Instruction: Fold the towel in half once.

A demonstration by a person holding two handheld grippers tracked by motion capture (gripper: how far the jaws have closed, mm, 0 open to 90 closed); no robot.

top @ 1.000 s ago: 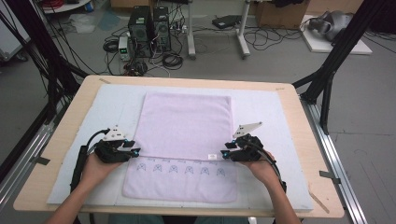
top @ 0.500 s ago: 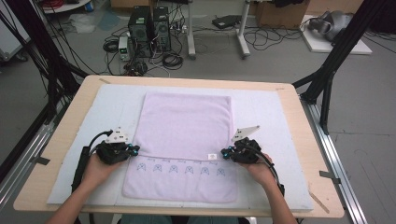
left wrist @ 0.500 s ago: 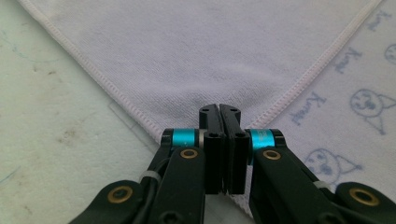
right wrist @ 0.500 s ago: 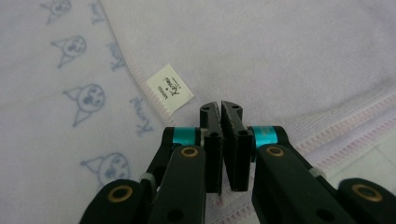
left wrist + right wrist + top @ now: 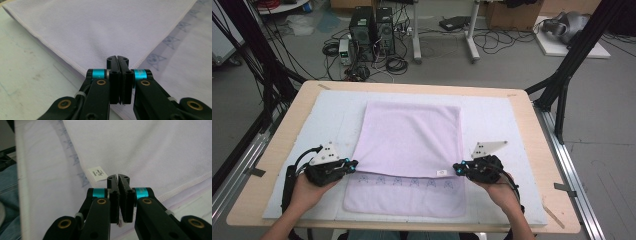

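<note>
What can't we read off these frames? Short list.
- Label print: right gripper view, too small to read.
- Towel corner inside the left claw: left gripper view, hidden by the shut jaws.
- Towel edge inside the right claw: right gripper view, hidden by the shut jaws.
- Person's forearms: high view, cut off by the bottom edge.
- Towel's lower layer under the fold: high view, covered by the top layer.

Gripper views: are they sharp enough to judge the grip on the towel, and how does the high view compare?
Left gripper view: jaws sharp, towel evenly lit, no glare. Right gripper view: towel label print blurred. High view: soft overall, faint shadows.
</note>
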